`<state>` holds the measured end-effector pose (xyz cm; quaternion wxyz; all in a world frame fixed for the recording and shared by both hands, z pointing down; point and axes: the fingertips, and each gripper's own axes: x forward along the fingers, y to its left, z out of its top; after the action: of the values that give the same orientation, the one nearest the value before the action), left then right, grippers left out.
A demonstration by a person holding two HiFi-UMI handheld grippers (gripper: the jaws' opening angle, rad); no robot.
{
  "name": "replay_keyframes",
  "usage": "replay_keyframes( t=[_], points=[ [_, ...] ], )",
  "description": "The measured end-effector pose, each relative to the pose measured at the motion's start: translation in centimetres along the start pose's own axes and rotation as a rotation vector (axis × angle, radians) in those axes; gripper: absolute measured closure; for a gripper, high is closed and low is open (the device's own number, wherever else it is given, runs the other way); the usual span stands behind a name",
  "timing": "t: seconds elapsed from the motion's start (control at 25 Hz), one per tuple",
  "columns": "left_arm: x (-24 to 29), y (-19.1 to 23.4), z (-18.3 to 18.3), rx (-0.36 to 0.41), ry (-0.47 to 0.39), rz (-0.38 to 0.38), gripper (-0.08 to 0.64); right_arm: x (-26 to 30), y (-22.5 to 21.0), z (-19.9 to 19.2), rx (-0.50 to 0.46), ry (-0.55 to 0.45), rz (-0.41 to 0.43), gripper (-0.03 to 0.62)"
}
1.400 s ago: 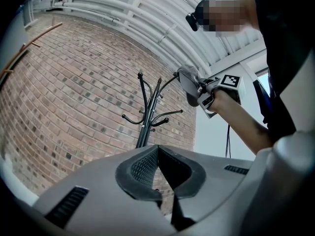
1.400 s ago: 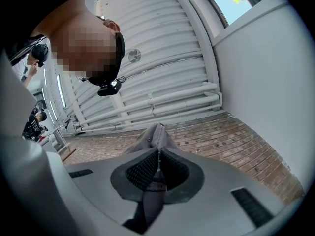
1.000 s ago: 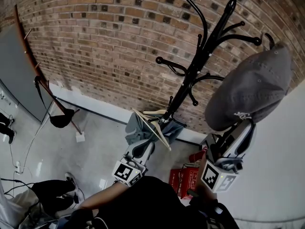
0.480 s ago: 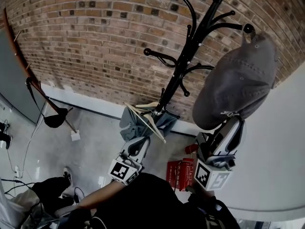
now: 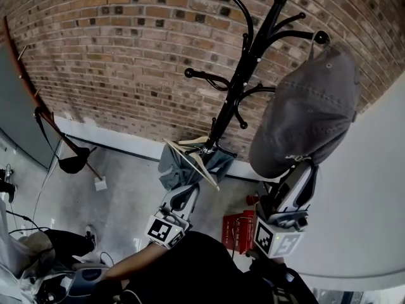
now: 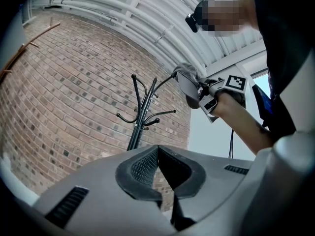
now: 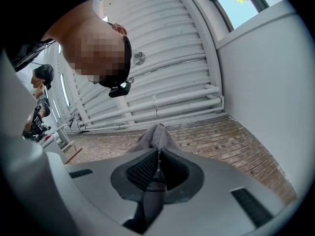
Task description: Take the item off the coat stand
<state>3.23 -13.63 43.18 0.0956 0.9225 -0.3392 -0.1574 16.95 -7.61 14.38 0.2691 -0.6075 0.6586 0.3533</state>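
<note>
Right, the cap [image 5: 310, 106] sits at about 2 o'clock in my head view, hard against the outermost hook [image 5: 318, 37] of the stand [image 5: 243, 75]. From here I can't tell whether its crown is hung on that hook's ball end or has just cleared it. My right gripper [image 5: 301, 170] comes up from below, at the cap's 6 o'clock, and its own view shows the jaws clamped on a fold of the grey fabric. My left gripper [image 5: 185, 195] hangs low at 7 o'clock of the stand's pole, jaws together with nothing between them.

What worries me is the grip. It looks like a thin pinch of cloth at the cap's lower edge, so most of the cap stands unsupported above the jaws. If I pull down or toward me while the crown is caught, I judge the fabric could slide out of the jaws and the cap would drop. A sideways tug could also drag the hook with it and rock the stand, which carries a hanger [image 5: 201, 163] with cloth lower down. Lifting up and out past the ball end seems the safer path.
</note>
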Motion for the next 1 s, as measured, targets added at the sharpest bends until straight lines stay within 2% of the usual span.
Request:
replay_keyframes(
  t=[0.6,1.0],
  points=[
    [-0.7,-1.4,-0.3,-0.010,0.000,-0.001,0.543,0.0,0.0,2.8,0.006,-0.041,0.000,0.558],
    [-1.4,-1.4,0.1,-0.009,-0.002,0.029,0.543,-1.2,0.6,1.1,0.032,0.020,0.011,0.558]
  ],
)
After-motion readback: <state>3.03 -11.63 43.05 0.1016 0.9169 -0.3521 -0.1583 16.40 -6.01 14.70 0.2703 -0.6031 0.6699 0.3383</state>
